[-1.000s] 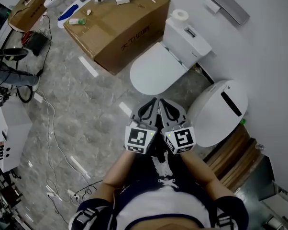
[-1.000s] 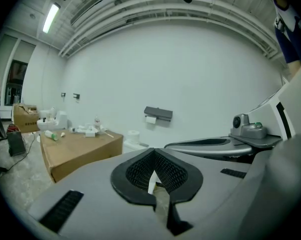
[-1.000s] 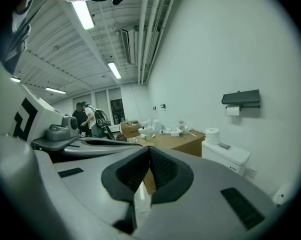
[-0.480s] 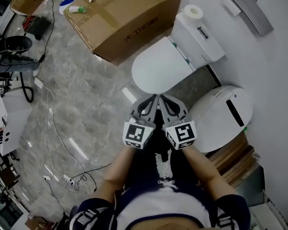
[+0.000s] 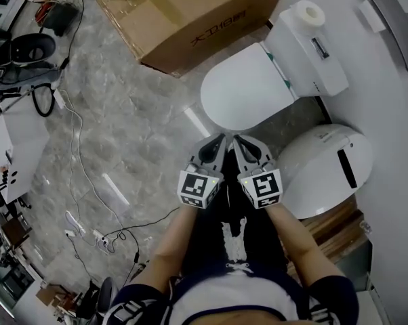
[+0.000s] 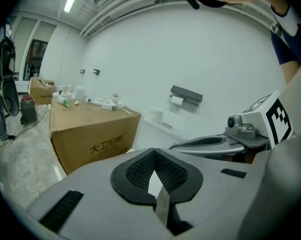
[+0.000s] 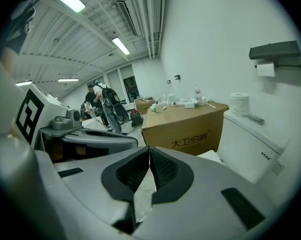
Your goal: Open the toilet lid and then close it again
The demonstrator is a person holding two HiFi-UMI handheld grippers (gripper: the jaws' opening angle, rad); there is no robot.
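A white toilet stands against the wall with its lid (image 5: 243,89) down flat and its tank (image 5: 308,51) behind. In the head view my left gripper (image 5: 222,137) and right gripper (image 5: 236,139) hang side by side just short of the lid's front edge, above the floor. Both are shut with nothing between the jaws, tips almost touching each other. The left gripper view shows its shut jaw tips (image 6: 153,151) with the toilet mostly hidden behind them. In the right gripper view the shut tips (image 7: 149,150) sit in front of the tank (image 7: 248,139).
A large cardboard box (image 5: 190,15) with small items on top stands left of the toilet. A white domed bin (image 5: 322,171) sits right of the grippers, near a wooden crate (image 5: 333,229). A paper roll (image 5: 307,12) rests on the tank. Cables (image 5: 89,202) trail over the marble floor.
Both grippers have sunk together toward the toilet's front edge, still shut and side by side. The head view has shifted, so the toilet and box sit higher and further right.
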